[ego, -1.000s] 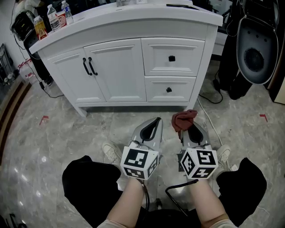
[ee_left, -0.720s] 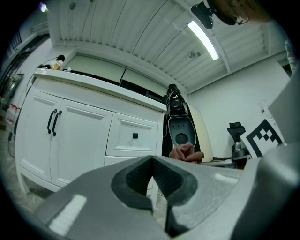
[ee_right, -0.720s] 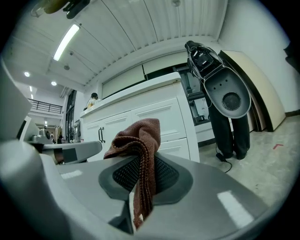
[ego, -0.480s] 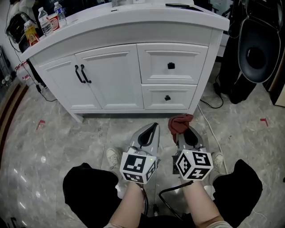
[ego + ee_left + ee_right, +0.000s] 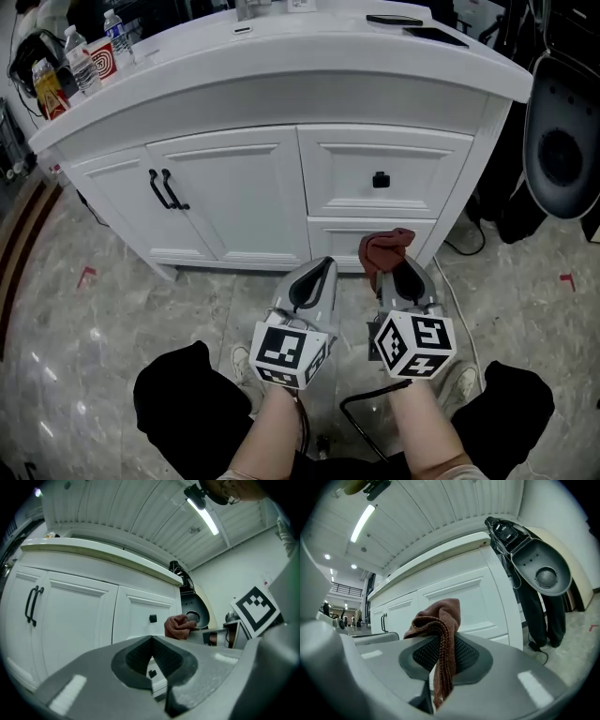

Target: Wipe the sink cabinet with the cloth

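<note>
Now the right gripper pinches the cloth low in front of the sink cabinet, the left gripper beside it closed on nothing, so I'd press the bunched cloth flat against the white front and sweep in overlapping strokes.

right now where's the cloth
The cloth is pinched in the right claw, just right of centre in the head view, its bunched top in front of the lower drawer.
</note>
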